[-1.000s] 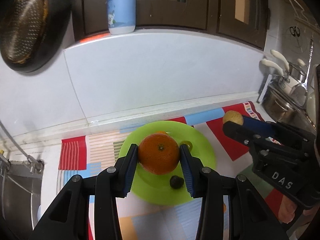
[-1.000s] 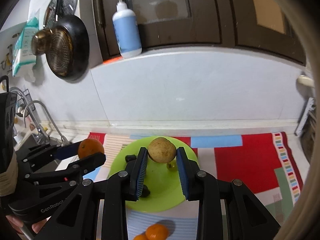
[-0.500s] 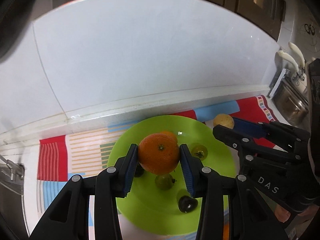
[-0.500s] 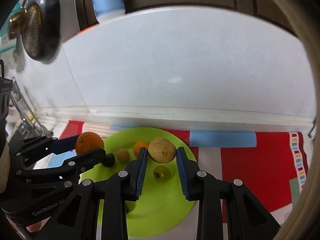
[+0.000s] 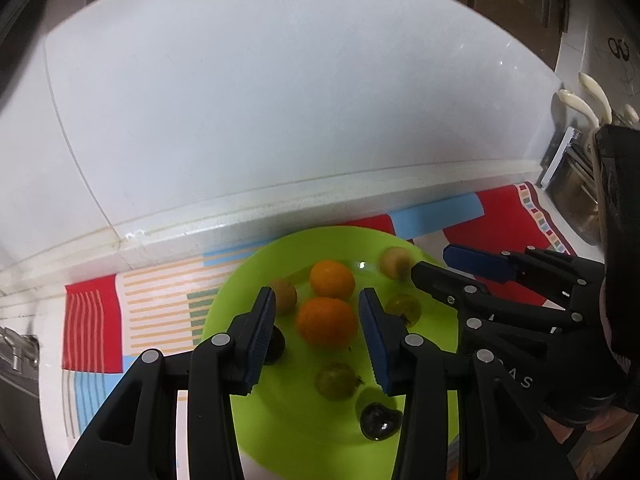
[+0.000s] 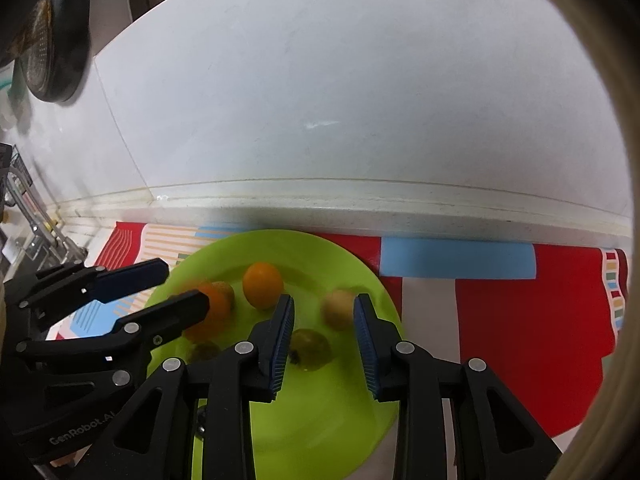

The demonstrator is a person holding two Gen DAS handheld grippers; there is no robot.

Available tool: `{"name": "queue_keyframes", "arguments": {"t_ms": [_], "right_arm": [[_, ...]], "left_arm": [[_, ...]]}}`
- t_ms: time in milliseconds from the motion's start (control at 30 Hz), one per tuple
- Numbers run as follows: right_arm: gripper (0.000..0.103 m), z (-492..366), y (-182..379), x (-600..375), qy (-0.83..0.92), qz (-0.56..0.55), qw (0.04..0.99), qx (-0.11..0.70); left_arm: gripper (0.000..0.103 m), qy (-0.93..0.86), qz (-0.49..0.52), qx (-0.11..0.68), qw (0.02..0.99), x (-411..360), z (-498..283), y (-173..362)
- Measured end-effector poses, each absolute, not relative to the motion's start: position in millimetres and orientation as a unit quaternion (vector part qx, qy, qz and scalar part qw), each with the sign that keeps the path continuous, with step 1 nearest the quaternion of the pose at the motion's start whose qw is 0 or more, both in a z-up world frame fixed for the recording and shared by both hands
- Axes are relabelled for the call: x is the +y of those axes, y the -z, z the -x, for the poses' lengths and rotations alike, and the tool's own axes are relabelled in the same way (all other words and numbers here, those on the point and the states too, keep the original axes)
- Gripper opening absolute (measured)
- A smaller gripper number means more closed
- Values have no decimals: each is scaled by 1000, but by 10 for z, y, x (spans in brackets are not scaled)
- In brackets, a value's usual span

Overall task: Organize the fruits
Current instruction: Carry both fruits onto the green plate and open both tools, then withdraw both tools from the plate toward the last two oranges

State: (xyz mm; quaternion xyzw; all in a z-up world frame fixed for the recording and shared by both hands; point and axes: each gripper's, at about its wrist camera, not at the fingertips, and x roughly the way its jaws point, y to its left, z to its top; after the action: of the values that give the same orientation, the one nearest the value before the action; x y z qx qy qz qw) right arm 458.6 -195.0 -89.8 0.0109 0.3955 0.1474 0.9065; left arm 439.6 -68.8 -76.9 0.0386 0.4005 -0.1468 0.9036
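Note:
A green plate (image 5: 288,432) lies on a striped mat and holds several fruits. My left gripper (image 5: 318,330) is open over the plate, with a large orange (image 5: 327,321) lying free between its fingers. A smaller orange (image 5: 332,279) sits just behind it. My right gripper (image 6: 324,334) is open over the same plate (image 6: 320,432). A tan round fruit (image 6: 337,309) lies free between its fingers, blurred. Green fruits (image 5: 336,380) and a dark fruit (image 5: 380,420) lie nearer the front. The large orange also shows in the right wrist view (image 6: 212,312).
A white tiled wall (image 5: 280,120) rises right behind the mat (image 5: 92,320). A sink and tap (image 6: 32,232) are at the left. Pots and utensils (image 5: 580,184) stand at the right. Dark cabinets hang above.
Both grippers moved down and forward over the plate and opened. The large orange and the tan fruit left the jaws and now lie on the plate.

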Motion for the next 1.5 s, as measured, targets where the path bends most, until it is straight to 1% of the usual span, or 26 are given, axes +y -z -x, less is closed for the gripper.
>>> {"name": "queue_keyframes", "arguments": {"t_ms": [167, 700, 767, 900, 967, 1033, 1133, 1233, 1433, 1500], "right_arm": [[33, -4454, 782, -1993, -148, -19, 910, 387], [33, -3687, 221, -2112, -164, -35, 930, 328], [33, -3583, 174, -2120, -166, -34, 931, 322], [33, -3412, 121, -2156, -172, -31, 933, 314], [33, -3324, 106, -2175, -174, -30, 933, 312], [33, -3233, 83, -2189, -178, -29, 933, 312], [45, -3074, 71, -2218, -175, -22, 935, 307], [45, -2918, 63, -2254, -169, -16, 938, 303], [46, -2620, 104, -2323, -161, -9, 938, 307], [50, -2556, 134, -2335, -159, -6, 937, 311]], "left_arm": [[46, 143, -39, 388, 910, -652, -4267, 642], [48, 140, -19, 344, 928, -550, -3558, 153], [50, 142, -21, 339, 930, -554, -3460, 106], [52, 142, -27, 325, 935, -567, -3240, 14], [56, 141, -33, 317, 937, -579, -3124, -21], [57, 142, -33, 312, 939, -588, -3023, -43], [58, 147, -36, 306, 940, -605, -2864, -51], [62, 147, -46, 299, 942, -633, -2718, -34], [63, 170, -54, 299, 937, -689, -2470, 88], [63, 180, -54, 301, 935, -711, -2412, 149]]}}
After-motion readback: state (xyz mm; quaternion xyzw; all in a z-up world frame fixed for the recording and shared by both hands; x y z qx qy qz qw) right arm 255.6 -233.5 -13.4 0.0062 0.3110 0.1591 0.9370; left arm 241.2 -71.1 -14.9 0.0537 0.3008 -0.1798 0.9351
